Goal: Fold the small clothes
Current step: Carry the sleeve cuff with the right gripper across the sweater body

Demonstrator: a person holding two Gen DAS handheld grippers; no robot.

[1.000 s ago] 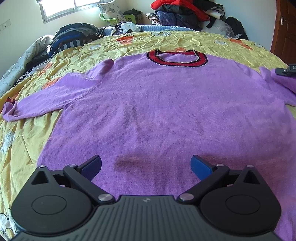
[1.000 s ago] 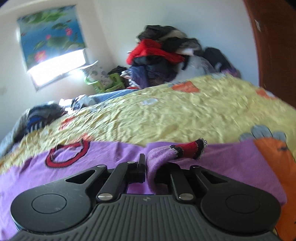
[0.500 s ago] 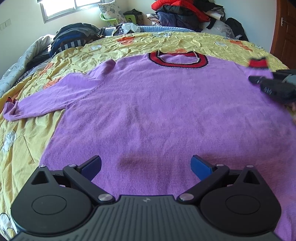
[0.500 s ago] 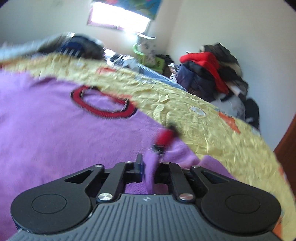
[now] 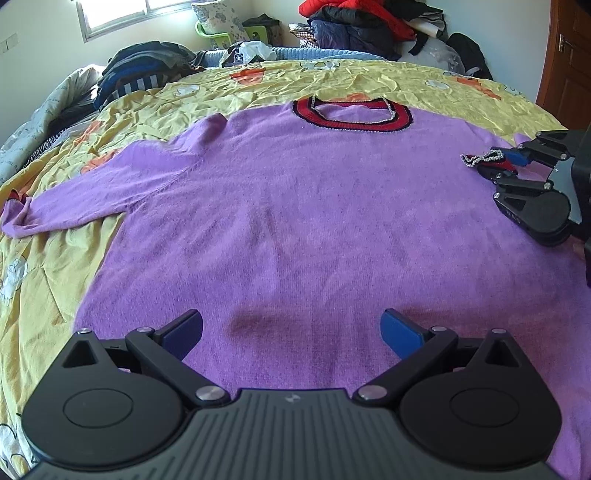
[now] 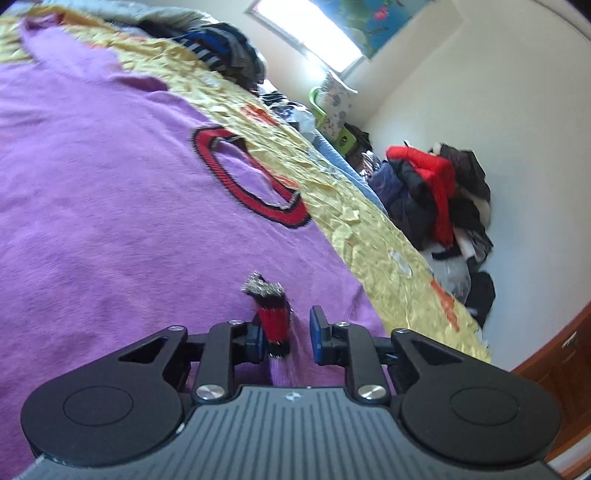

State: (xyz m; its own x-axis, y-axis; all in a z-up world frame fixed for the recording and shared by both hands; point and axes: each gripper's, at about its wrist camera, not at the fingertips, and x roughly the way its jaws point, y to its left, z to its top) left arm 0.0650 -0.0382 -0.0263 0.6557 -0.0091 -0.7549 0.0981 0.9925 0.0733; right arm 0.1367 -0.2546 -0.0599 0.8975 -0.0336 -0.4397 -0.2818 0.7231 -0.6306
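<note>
A purple sweater (image 5: 303,221) with a red and black collar (image 5: 351,114) lies flat on the yellow bedspread (image 5: 55,280). Its left sleeve (image 5: 92,195) stretches out to the left. My left gripper (image 5: 291,328) is open and empty above the sweater's bottom hem. My right gripper (image 6: 288,336) is open over the sweater's right shoulder; the right sleeve's red cuff (image 6: 271,321) lies between its fingers, against the left pad. The right gripper (image 5: 498,164) shows in the left wrist view with the cuff (image 5: 484,158) folded onto the sweater body.
Piles of clothes sit beyond the bed at the back left (image 5: 147,70) and back right (image 5: 369,26). A brown door (image 5: 569,62) stands at the right. A window (image 5: 122,11) is in the back wall.
My right gripper has carried the right sleeve's cuff inward over the sweater body and opened its jaws. The left gripper has stayed put and open.
</note>
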